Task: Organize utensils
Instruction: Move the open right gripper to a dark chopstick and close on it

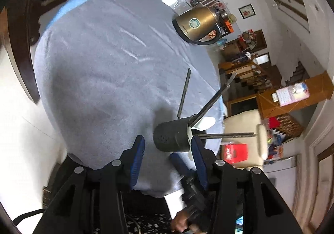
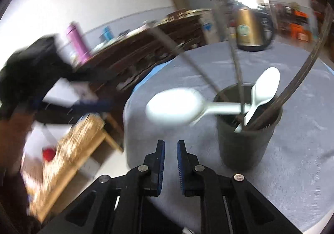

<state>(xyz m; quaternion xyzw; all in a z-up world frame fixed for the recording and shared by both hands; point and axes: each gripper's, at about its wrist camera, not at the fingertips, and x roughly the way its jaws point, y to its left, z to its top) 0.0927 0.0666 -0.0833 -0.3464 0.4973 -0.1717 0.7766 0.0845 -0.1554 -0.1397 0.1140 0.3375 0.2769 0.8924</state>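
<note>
Home dining/living rm, cloth-covered round table (image 1: 94, 56), gold elec kettle (image 1: 198, 24), wooden stairs (image 1: 250, 75), wall calendar (image 1: 287, 96)

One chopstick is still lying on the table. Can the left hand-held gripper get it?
Probably yes. The chopstick lies alone on the cloth beyond the cup, and the left hand-held gripper holds nothing. It must pass beside the cup.

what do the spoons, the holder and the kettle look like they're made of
Spoons: probably plastic, being uniformly white, smooth and slightly glossy; glazed ceramic cannot be ruled out. Holder: dark and matte with small round holes in its wall, likely coated metal or plastic. Kettle: brushed metal with a gold tint, showing soft streaky reflections, with a black base and handle that look plastic.
</note>
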